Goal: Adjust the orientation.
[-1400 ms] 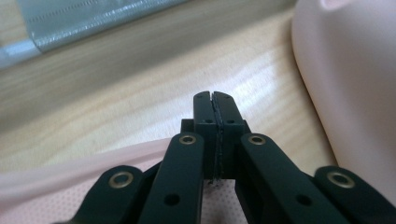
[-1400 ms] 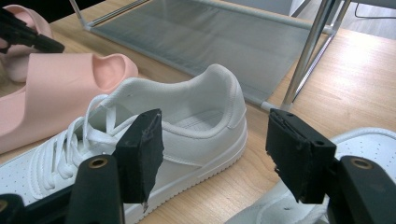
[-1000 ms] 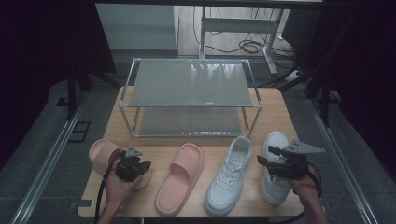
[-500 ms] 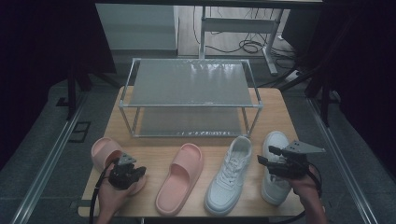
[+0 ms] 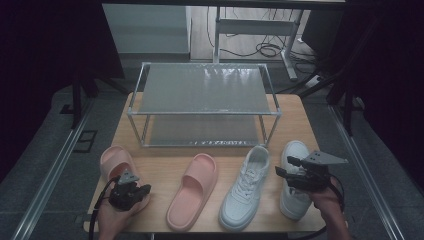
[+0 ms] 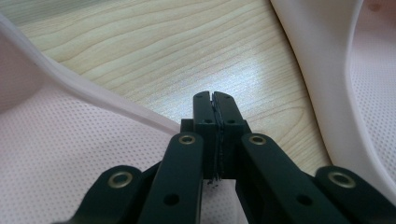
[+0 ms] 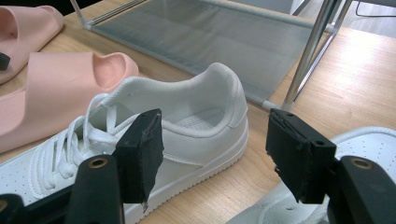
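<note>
Each hand carries a black two-jaw gripper. The left gripper (image 5: 131, 192) has a small grey three-cornered plate on top and a black cable looping from its rear. The right gripper (image 5: 289, 170) bears a larger grey three-cornered plate, and its black cable curves round behind the hand. In the gripper views the jaws are black linkage arms with brass-ringed pivot holes and plain screw holes, ending in blocky black pads with worn, frayed edges

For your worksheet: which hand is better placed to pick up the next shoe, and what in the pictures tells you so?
Probably right. The right gripper is open, hovering by the white sneakers. The left gripper is shut and empty, between the pink slippers.
</note>
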